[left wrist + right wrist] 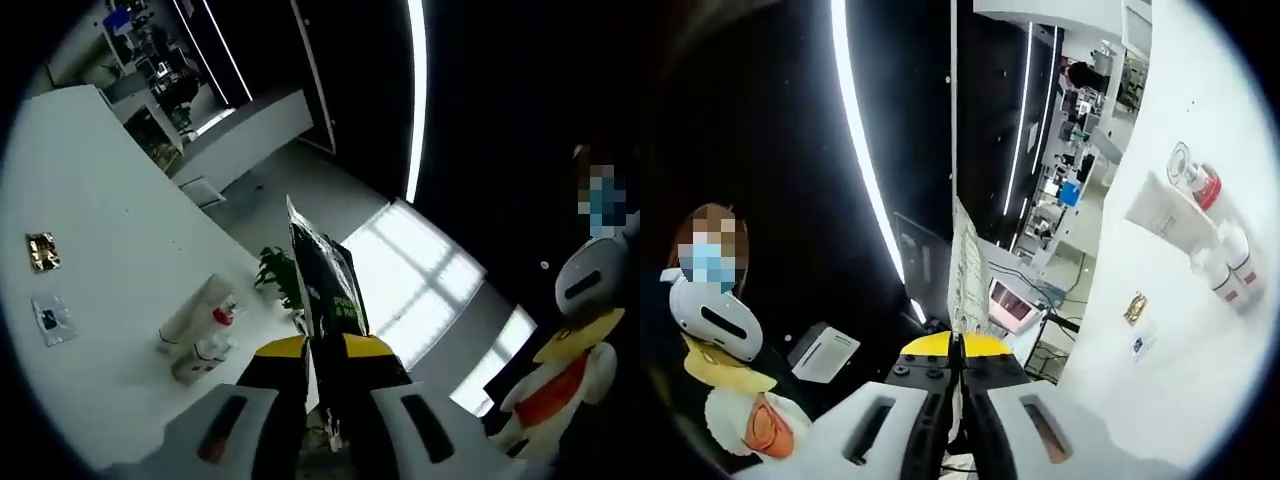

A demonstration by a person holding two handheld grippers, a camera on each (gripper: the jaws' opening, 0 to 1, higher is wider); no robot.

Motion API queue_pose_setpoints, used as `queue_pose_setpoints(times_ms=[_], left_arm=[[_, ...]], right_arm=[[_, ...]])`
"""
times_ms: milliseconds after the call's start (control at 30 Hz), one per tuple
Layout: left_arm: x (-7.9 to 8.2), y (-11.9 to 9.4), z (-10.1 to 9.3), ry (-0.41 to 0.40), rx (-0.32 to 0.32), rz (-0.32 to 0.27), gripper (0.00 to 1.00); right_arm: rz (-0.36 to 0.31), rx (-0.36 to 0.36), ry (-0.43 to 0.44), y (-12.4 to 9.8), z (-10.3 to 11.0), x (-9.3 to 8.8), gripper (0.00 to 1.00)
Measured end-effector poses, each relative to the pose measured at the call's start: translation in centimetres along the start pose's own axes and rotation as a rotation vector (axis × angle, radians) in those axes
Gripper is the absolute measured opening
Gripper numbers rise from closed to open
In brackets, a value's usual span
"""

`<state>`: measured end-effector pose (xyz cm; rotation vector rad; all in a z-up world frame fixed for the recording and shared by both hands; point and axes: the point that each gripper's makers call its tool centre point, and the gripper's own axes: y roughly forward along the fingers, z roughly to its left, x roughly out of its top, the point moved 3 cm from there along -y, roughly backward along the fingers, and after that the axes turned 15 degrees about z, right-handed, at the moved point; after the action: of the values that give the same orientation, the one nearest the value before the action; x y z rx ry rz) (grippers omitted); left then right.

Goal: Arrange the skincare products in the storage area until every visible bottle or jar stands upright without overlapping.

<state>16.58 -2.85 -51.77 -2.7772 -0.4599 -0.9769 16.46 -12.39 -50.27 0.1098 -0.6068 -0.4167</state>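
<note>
Left gripper (325, 350) clamped on black sachet (327, 280) at centre frame, white tube (197, 312) and bottles (205, 352) lower left on white table (90, 220). Right gripper (958, 350) pinched shut on thin sachet edge (966, 270), centre frame.

My left gripper view looks forward along its jaws, rolled steeply, with the white table (90, 250) running up its left side and the skincare bottles (200, 335) lying near, just beyond the jaw tips. My right gripper view is rolled the opposite way, holding the same table (1180, 330) along its right edge and the same bottles (1200, 225) farther off. Both views share the table, the bottles and the ceiling light strip (415, 95) (855, 150).
</note>
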Motion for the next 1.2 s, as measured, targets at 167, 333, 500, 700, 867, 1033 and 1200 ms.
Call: queue_pose_setpoints(times_ms=[167,333,500,700,867,1033,1200], left_arm=[[-1.6,0.2,-0.1,-0.037,-0.030,0.036,0.09],[-1.7,0.0,-0.6,-0.050,-0.061,0.044,0.00],[-1.6,-0.2,-0.5,-0.071,-0.086,0.021,0.00],[-1.6,-0.3,0.2,-0.074,-0.061,0.018,0.00],[-1.5,-0.3,0.5,-0.082,-0.063,0.014,0.00],[-1.2,-0.2,1.1,-0.094,-0.059,0.004,0.00],[-1.1,-0.1,1.7,-0.099,-0.048,0.008,0.00]], right_arm=[[-0.013,-0.025,0.015,-0.5,-0.6,0.0,0.01],[-0.012,-0.111,0.018,-1.1,-2.0,0.1,0.01],[0.037,-0.227,-0.027,-0.9,-3.3,-0.3,0.01],[0.060,-0.273,-0.139,-0.5,-3.4,-0.3,0.02],[0.095,-0.341,-0.273,-0.5,-3.8,-0.3,0.10],[0.124,-0.305,-0.262,-0.1,-3.4,-0.7,0.26],[0.156,-0.292,-0.270,0.2,-3.4,-1.1,0.39]])
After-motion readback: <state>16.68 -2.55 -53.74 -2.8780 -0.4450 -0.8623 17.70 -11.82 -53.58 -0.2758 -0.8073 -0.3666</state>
